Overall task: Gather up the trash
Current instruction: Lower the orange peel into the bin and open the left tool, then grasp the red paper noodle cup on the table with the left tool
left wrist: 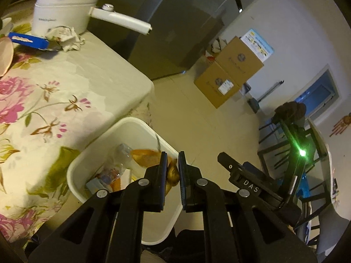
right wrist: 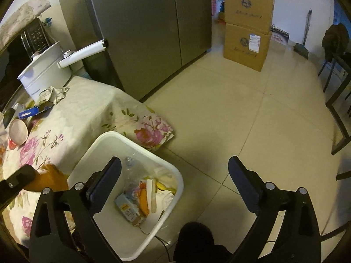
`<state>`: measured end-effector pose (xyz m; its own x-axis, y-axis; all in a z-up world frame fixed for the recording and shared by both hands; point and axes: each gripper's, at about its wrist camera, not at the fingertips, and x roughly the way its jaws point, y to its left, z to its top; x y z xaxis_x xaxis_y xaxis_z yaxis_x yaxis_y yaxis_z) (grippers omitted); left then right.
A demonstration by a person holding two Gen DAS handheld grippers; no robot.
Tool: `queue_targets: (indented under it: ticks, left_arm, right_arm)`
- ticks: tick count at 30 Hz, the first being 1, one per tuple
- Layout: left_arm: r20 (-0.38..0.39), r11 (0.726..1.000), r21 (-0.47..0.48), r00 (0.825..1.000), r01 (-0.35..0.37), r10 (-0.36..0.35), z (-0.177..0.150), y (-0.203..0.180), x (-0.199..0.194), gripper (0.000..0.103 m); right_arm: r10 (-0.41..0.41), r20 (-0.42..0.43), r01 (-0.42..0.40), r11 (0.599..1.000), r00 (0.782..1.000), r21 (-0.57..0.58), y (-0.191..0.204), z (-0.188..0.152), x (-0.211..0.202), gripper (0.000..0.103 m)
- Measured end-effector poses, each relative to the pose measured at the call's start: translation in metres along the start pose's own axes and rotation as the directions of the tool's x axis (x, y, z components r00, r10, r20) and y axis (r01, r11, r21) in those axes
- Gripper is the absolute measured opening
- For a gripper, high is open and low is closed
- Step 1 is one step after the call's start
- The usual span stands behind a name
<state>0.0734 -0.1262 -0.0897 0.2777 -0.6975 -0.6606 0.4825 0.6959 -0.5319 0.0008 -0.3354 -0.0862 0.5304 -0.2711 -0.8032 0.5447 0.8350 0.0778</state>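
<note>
Bin: on floor beside table, already holding a bottle, carton and wrappers; left gripper: pinching orange wrapper above bin, seemingly unreleased; right gripper: spread wide, empty; left on table: crumpled paper, blue packet.

Counts. Tools: two, left tool, right tool. White bin: one. In it, one clear plastic bottle, one small carton; other scraps too jumbled to count. On the surface: one white electric pot, one crumpled wrapper, one blue packet. Cardboard boxes: two, stacked on the floor.
</note>
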Motion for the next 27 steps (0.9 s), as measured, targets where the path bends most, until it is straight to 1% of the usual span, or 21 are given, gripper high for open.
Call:
queue_targets:
  ticks: [2,5,7,9,11,12,13,15,16,17,19,21,24,25,27]
  left_arm:
    - [-0.045,1.000,-0.005,0.999,0.013,-0.014,-0.002,0.000,0.012,0.011]
    - [-0.100,1.000,0.000,0.995,0.013,-0.013,-0.007,0.000,0.025,0.014]
    - [-0.113,1.000,0.001,0.993,0.013,-0.013,-0.009,0.000,0.027,0.021]
    - [-0.117,1.000,-0.012,0.993,0.011,-0.012,-0.009,0.004,0.027,0.037]
    - [-0.115,1.000,-0.023,0.993,0.004,-0.006,-0.008,0.008,0.025,0.044]
    - [-0.110,1.000,-0.027,0.994,-0.004,0.001,-0.006,0.011,0.022,0.045]
    - [-0.100,0.999,-0.032,0.995,-0.020,0.017,-0.003,0.016,0.016,0.047]
    - [-0.069,0.998,-0.046,0.996,-0.053,0.049,0.005,0.028,0.003,0.066]
    - [-0.033,0.994,-0.061,0.996,-0.089,0.087,0.012,0.040,-0.010,0.069]
    - [-0.014,0.992,-0.067,0.994,-0.111,0.111,0.016,0.047,-0.018,0.072]
    - [0.017,0.981,-0.080,0.983,-0.179,0.181,0.029,0.071,-0.039,0.074]
    - [0.031,0.965,-0.105,0.969,-0.239,0.243,0.042,0.096,-0.058,0.083]
    - [0.041,0.938,-0.126,0.943,-0.322,0.329,0.055,0.132,-0.088,0.088]
    - [0.034,0.923,-0.119,0.928,-0.365,0.371,0.060,0.149,-0.099,0.088]
    - [0.024,0.905,-0.107,0.909,-0.412,0.417,0.068,0.175,-0.113,0.090]
  right_arm:
    - [-0.002,-0.006,0.002,1.000,1.000,0.004,0.000,0.000,0.001,0.095]
    - [0.003,-0.018,-0.003,1.000,1.000,0.010,0.000,0.001,0.005,0.095]
    - [0.003,-0.019,-0.003,1.000,1.000,0.009,0.002,0.001,0.005,0.095]
    - [0.003,-0.020,-0.002,1.000,1.000,0.007,0.004,0.001,0.006,0.095]
    - [0.002,-0.023,-0.002,1.000,1.000,0.006,0.005,0.001,0.006,0.095]
    - [0.005,-0.026,-0.004,1.000,1.000,0.006,0.007,0.000,0.007,0.095]
    - [0.007,-0.029,-0.007,1.000,1.000,0.006,0.008,0.000,0.007,0.095]
    - [0.015,-0.037,-0.015,1.000,0.999,0.003,0.011,0.001,0.009,0.095]
    - [0.021,-0.041,-0.021,1.000,0.999,0.000,0.013,0.001,0.010,0.095]
    - [0.027,-0.045,-0.027,1.000,0.999,-0.002,0.016,0.001,0.011,0.095]
    - [0.035,-0.056,-0.036,0.999,0.998,-0.015,0.023,0.000,0.014,0.095]
    - [0.038,-0.063,-0.040,0.999,0.997,-0.034,0.031,-0.002,0.015,0.095]
    - [0.042,-0.069,-0.046,0.997,0.997,-0.057,0.043,-0.003,0.018,0.095]
    - [0.043,-0.073,-0.048,0.997,0.996,-0.066,0.048,-0.003,0.019,0.095]
    - [0.045,-0.082,-0.052,0.995,0.996,-0.082,0.057,-0.004,0.023,0.095]
